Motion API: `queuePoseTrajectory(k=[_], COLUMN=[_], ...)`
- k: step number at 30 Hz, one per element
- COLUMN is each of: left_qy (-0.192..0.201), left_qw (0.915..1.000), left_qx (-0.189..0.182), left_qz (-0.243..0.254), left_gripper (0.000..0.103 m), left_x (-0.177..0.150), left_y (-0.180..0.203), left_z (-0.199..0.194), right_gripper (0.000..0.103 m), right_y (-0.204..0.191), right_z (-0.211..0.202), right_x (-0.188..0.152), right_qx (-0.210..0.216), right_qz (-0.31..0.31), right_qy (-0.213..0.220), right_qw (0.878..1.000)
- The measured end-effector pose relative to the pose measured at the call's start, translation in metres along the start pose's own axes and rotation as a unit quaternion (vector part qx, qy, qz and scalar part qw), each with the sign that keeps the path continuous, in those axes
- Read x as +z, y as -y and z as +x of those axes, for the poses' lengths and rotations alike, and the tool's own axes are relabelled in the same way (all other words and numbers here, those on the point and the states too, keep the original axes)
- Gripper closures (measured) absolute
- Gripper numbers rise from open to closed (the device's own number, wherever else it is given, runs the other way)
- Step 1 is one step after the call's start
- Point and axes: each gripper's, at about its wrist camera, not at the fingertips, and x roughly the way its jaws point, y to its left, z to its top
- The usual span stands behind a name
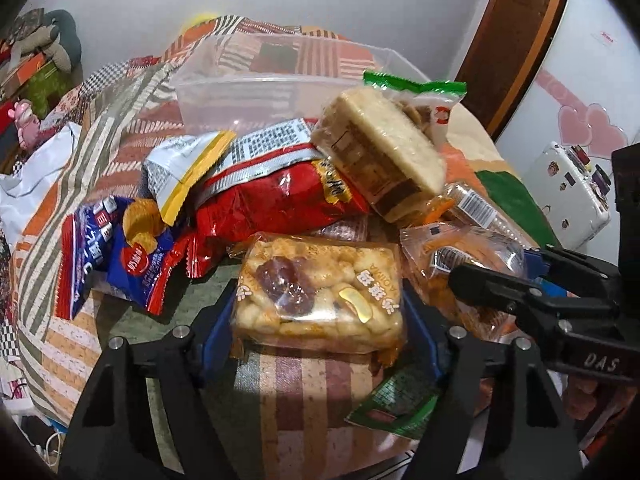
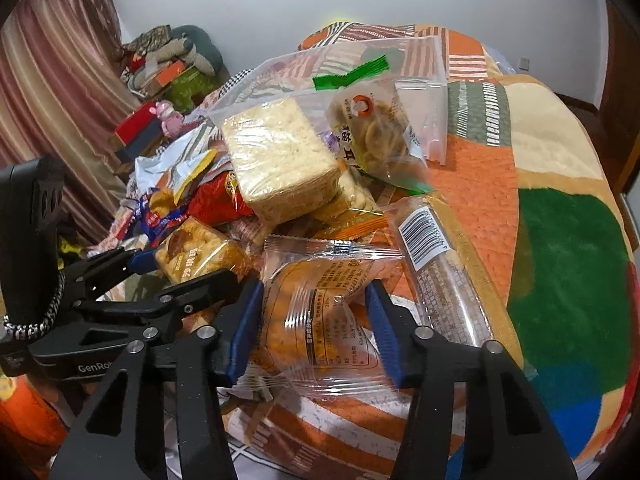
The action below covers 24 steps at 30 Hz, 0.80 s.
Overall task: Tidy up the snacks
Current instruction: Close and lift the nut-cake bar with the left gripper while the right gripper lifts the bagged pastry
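A pile of snack packets lies on a patchwork blanket. My left gripper (image 1: 320, 312) stands open around a clear packet of puffed rice cake (image 1: 318, 292), its blue pads on both sides; I cannot tell whether they touch it. It also shows in the right wrist view (image 2: 192, 258). My right gripper (image 2: 314, 320) is open around a clear packet of orange pastry (image 2: 316, 304), also seen in the left wrist view (image 1: 464, 264). A clear plastic bin (image 1: 256, 80) stands behind the pile.
The pile also holds a wrapped white cracker block (image 2: 280, 160), a red bag (image 1: 276, 196), a blue chip bag (image 1: 120, 256), a green-topped bag (image 2: 372, 120) and a barcoded packet (image 2: 440, 264). A white fridge (image 1: 580, 80) stands right. Boxes and toys (image 2: 160, 80) lie left.
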Motion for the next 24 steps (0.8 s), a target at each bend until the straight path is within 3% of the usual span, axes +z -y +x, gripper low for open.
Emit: queuePoseTrajectory(k=[13,24], left_qy=[0.061,0.117], left_qw=[0.9981,0.9928], left_qx=[0.003,0.015], left_qz=[0.011,0.018], left_gripper=[0.029,0.029], left_x=[0.018,0.047], left_y=[0.006,0.005], left_z=[-0.044,-0.073], right_gripper=[0.059,0.059], right_y=[-0.007,-0.01], right_z=[-0.038,-0.062], right_x=[0.01,0.046], right_qx=[-0.014,-0.028], right_qz=[-0.003,-0.017], right_qy=[0.066,0.139], right_qw=[0.998,0.99])
